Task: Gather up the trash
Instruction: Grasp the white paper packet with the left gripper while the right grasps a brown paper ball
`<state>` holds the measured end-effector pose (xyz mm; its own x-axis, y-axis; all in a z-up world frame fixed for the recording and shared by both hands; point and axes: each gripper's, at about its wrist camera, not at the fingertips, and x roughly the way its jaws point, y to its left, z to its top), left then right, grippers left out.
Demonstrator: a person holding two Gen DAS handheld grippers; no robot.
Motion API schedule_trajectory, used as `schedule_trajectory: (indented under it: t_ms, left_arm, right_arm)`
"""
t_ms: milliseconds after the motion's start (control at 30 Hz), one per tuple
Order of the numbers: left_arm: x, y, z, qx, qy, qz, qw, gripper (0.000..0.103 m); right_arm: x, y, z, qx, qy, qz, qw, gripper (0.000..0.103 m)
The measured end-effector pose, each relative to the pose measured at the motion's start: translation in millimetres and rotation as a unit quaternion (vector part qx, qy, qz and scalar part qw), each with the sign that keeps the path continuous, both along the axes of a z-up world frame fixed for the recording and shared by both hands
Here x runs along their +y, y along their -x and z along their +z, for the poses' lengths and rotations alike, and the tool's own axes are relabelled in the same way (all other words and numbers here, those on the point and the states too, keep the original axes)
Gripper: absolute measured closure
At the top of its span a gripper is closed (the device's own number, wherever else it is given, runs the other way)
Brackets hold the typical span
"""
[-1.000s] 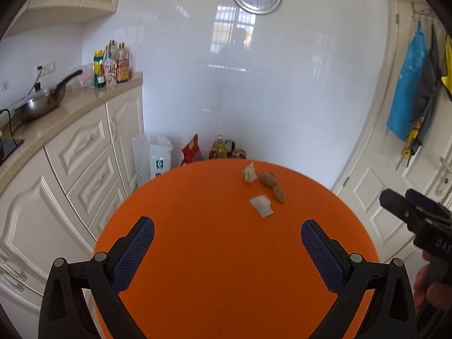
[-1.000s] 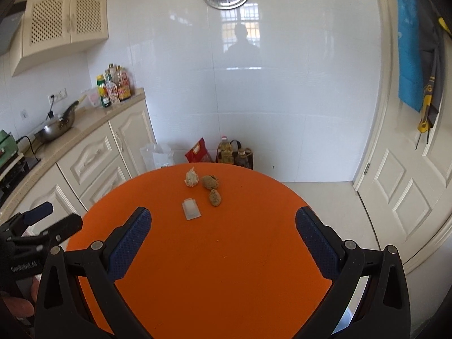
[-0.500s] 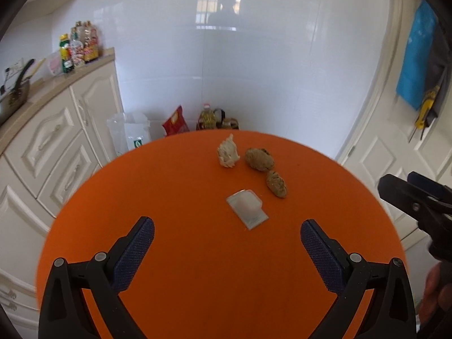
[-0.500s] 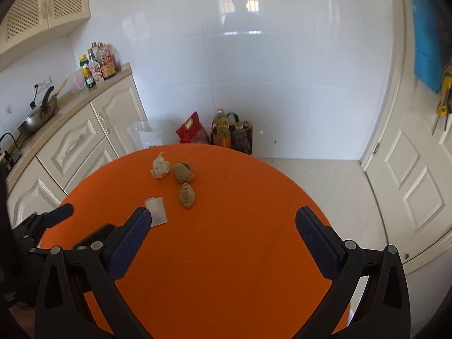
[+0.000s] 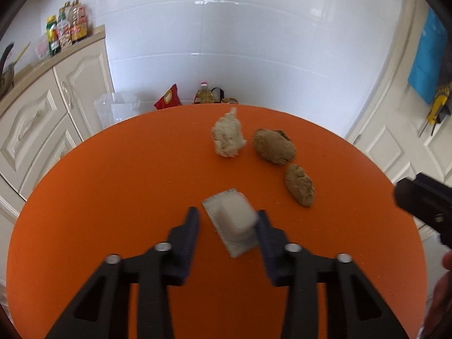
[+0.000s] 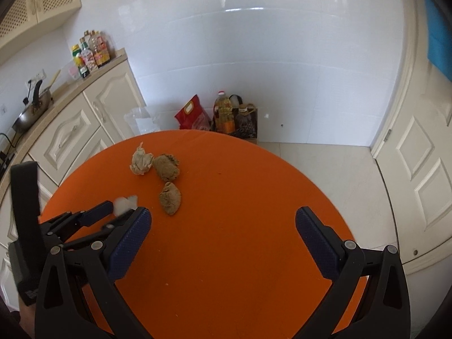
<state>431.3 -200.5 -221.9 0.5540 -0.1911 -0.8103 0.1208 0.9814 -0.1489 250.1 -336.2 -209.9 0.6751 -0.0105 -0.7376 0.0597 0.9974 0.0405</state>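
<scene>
Straddling the small white plastic packet (image 5: 233,224) near the middle of the round orange worktop (image 5: 118,186), the left tool (image 5: 227,226) stands narrowed, its right pad touching the packet, the left pad just apart. The right tool (image 6: 223,227) hangs wide over bare orange toward the near right edge. The packet looks blurred. Beyond lie three wads: one pale crumpled paper ball (image 5: 227,137) and two brown lumps (image 5: 274,147).
</scene>
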Motion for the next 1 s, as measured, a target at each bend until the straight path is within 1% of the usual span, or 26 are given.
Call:
schedule_trajectory:
  t_ms: [33, 67, 133, 200, 267, 300, 400, 433, 500, 533, 567, 600, 633, 667, 700, 733, 767, 833, 867, 900, 933, 1000]
  left_arm:
    - [3.3, -9.0, -0.6, 0.002, 0.01, -0.001, 1.0, 0.08]
    - [6.2, -14.8, -1.7, 0.002, 0.017, -0.002, 0.9999, 0.081]
    - [10.4, -25.0, -2.4, -0.001, 0.015, -0.003, 0.9999, 0.084]
    - [12.3, -38.9, -3.0, -0.003, 0.017, -0.003, 0.9998, 0.085]
    - [14.5, -54.7, -3.2, -0.005, 0.02, 0.001, 0.9998, 0.085]
    - [15.2, -59.2, -2.9, -0.006, 0.02, 0.002, 0.9998, 0.086]
    - [15.7, -80.1, -2.6, -0.01, 0.024, 0.006, 0.9996, 0.086]
    - [14.3, -90.8, -2.6, -0.012, 0.024, 0.006, 0.9996, 0.086]
    - [11.4, -103.9, -4.6, -0.011, 0.022, 0.002, 0.9997, 0.086]
    - [8.5, -110.8, -7.1, -0.009, 0.018, -0.001, 0.9998, 0.086]
    - [7.4, -115.1, -9.4, -0.005, 0.013, -0.004, 0.9999, 0.085]
    - [5.7, -113.6, -10.2, -0.003, 0.009, -0.005, 0.9999, 0.083]
    - [6.3, -118.9, -12.3, -0.005, 0.007, -0.004, 1.0, 0.082]
    - [0.9, -132.1, -13.5, -0.006, 0.001, -0.005, 1.0, 0.081]
    - [5.2, -129.6, -13.7, -0.008, -0.001, -0.004, 1.0, 0.081]
    - [5.6, -132.9, -14.8, -0.01, 0.001, -0.003, 1.0, 0.081]
    - [4.9, -122.3, -18.8, -0.012, 0.003, -0.001, 0.9999, 0.081]
    - [1.1, -129.4, -21.8, -0.015, 0.005, 0.001, 0.9999, 0.083]
    - [2.9, -124.4, -23.5, -0.015, 0.012, 0.002, 0.9998, 0.084]
    - [4.0, -100.2, -22.5, -0.016, 0.017, 0.002, 0.9997, 0.085]
    - [3.5, -106.3, -23.3, -0.016, 0.018, 0.002, 0.9997, 0.086]
    - [4.2, -92.1, -23.2, -0.02, 0.019, 0.001, 0.9996, 0.087]
  right_arm:
    - [3.6, -4.2, -3.1, 0.005, 0.002, 0.006, 1.0, 0.0]
    - [8.8, -7.4, -6.0, 0.009, 0.004, 0.011, 1.0, 0.0]
    - [18.0, -15.1, -12.0, 0.015, 0.009, 0.022, 1.0, 0.0]
    - [28.5, -24.4, -19.1, 0.022, 0.019, 0.036, 0.999, 0.003]
    - [39.1, -35.0, -28.8, 0.033, 0.029, 0.049, 0.998, 0.01]
    - [43.0, -39.5, -33.2, 0.038, 0.032, 0.054, 0.997, 0.012]
    - [51.8, -54.4, -49.7, 0.058, 0.035, 0.06, 0.996, 0.026]
    - [54.6, -57.9, -54.1, 0.063, 0.039, 0.061, 0.995, 0.033]
    - [61.0, -59.9, -58.4, 0.06, 0.052, 0.064, 0.995, 0.037]
    - [65.3, -59.8, -60.1, 0.058, 0.062, 0.069, 0.994, 0.04]
    - [67.3, -58.9, -60.5, 0.056, 0.068, 0.07, 0.994, 0.048]
    - [68.3, -57.9, -60.5, 0.054, 0.064, 0.074, 0.994, 0.053]
    - [69.6, -57.2, -60.3, 0.053, 0.063, 0.075, 0.994, 0.062]
    - [71.0, -57.0, -60.4, 0.052, 0.064, 0.078, 0.993, 0.067]
    - [71.8, -56.4, -60.6, 0.051, 0.063, 0.082, 0.993, 0.069]
    - [72.3, -56.1, -60.8, 0.05, 0.062, 0.084, 0.993, 0.072]
    - [72.5, -55.8, -60.8, 0.049, 0.061, 0.086, 0.993, 0.078]
    - [71.9, -55.4, -60.9, 0.048, 0.057, 0.087, 0.993, 0.079]
    - [70.9, -54.5, -60.7, 0.048, 0.05, 0.088, 0.994, 0.079]
    - [70.4, -53.6, -59.9, 0.048, 0.044, 0.088, 0.994, 0.079]
    - [68.4, -51.7, -59.3, 0.048, 0.036, 0.088, 0.994, 0.079]
    - [65.4, -47.2, -57.4, 0.049, 0.024, 0.086, 0.995, 0.079]
